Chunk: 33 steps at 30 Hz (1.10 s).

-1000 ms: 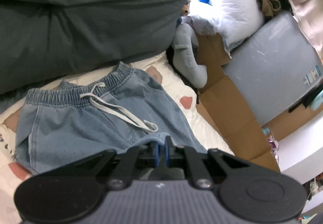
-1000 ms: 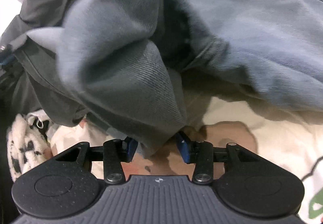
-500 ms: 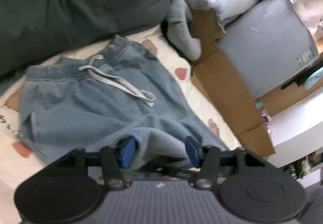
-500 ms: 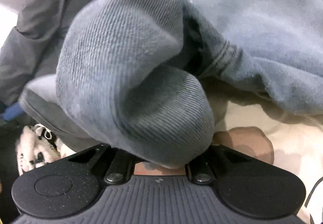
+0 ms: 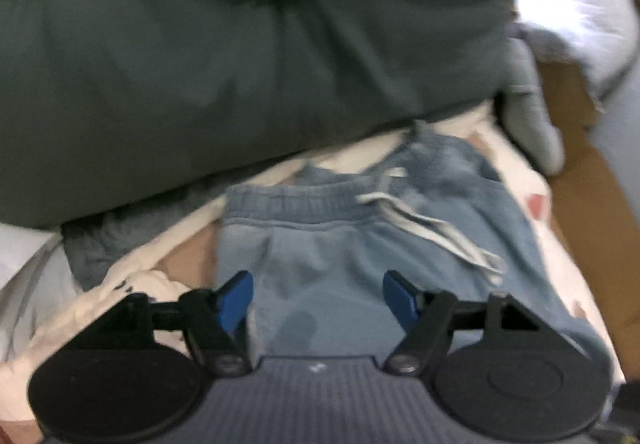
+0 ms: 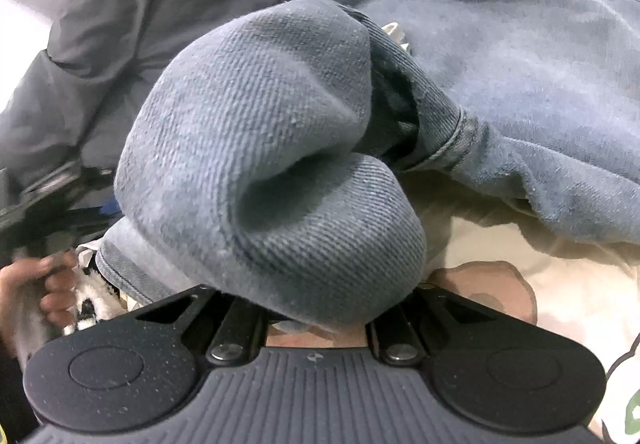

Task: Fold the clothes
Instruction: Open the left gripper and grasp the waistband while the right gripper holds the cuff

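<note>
Denim shorts (image 5: 352,256) lie spread on the cream patterned bedsheet (image 5: 132,284) in front of me, waistband away from my left wrist camera, with the pale drawstring (image 5: 436,232) trailing across the front toward the right. My left gripper (image 5: 318,302) stands with its jaws wide apart, the blue pads (image 5: 236,300) spaced out over the near part of the shorts; the fabric shows between them, but nothing is pinched, and I cannot tell whether the pads touch the cloth. That view is blurred. Beyond the waistband rises a bulky dark green duvet (image 5: 224,56), and off to the right are a grey soft toy (image 5: 528,112) and some brown cardboard (image 5: 592,188).

On the other side, my right gripper (image 6: 316,318) is clenched on a thick fold of the same shorts (image 6: 260,148). The bunched denim swells up over the jaws and hides the fingertips entirely. The rest of the garment stretches away to the upper right, lying on the sheet. At the left edge of that view, my left hand (image 6: 36,292) grips its tool.
</note>
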{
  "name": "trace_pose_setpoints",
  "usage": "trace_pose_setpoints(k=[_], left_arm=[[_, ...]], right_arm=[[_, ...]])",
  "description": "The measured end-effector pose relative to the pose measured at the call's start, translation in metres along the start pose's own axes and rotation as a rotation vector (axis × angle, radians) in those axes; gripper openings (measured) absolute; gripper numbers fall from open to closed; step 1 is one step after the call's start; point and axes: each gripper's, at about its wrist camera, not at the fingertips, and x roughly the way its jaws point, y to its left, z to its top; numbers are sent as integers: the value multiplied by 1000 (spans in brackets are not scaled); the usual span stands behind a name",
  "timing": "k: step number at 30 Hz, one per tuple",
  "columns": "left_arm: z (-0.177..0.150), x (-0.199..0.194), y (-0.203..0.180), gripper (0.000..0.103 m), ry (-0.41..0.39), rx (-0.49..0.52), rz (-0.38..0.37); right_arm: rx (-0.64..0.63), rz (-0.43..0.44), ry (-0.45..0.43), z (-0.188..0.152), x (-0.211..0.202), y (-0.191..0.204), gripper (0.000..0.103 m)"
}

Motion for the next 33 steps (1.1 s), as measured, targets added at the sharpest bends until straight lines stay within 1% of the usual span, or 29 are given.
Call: trace_pose_setpoints(k=[3,4,8,13,16,17,19,21,22,24,27,30,33], left_arm=[[2,19,9,74,6,22,60],[2,24,12,74,9,16,66],[6,39,25,74,13,-28,57],[9,58,39,74,42,-67,44],[8,66,43,73,68,-61,35],[8,68,44,67,74,-54,30],[9,68,43,50,70,-19,26],[10,63,38,35,56,24,29],[10,61,35,33,49,45,31],[12,53,33,22,37,70,33],[21,37,30,15,21,87,21],[30,23,25,13,10,129,14],[38,18,20,13,5,152,20]], right_arm=[[-11,-6,10,3,2,1,9],[-17,-9,13,4,3,2,8],[-11,-19,6,5,5,1,8],[-4,-25,6,6,12,-2,8],[3,-33,6,7,16,-5,7],[6,-34,3,7,16,-6,7],[11,-35,-1,8,18,-6,7],[15,-36,1,9,20,-8,6],[20,-39,2,9,20,-8,6],[32,-45,2,8,20,-8,6],[54,-56,5,10,17,-12,5],[53,-79,15,13,9,-16,5],[15,-114,45,17,1,-18,5]])
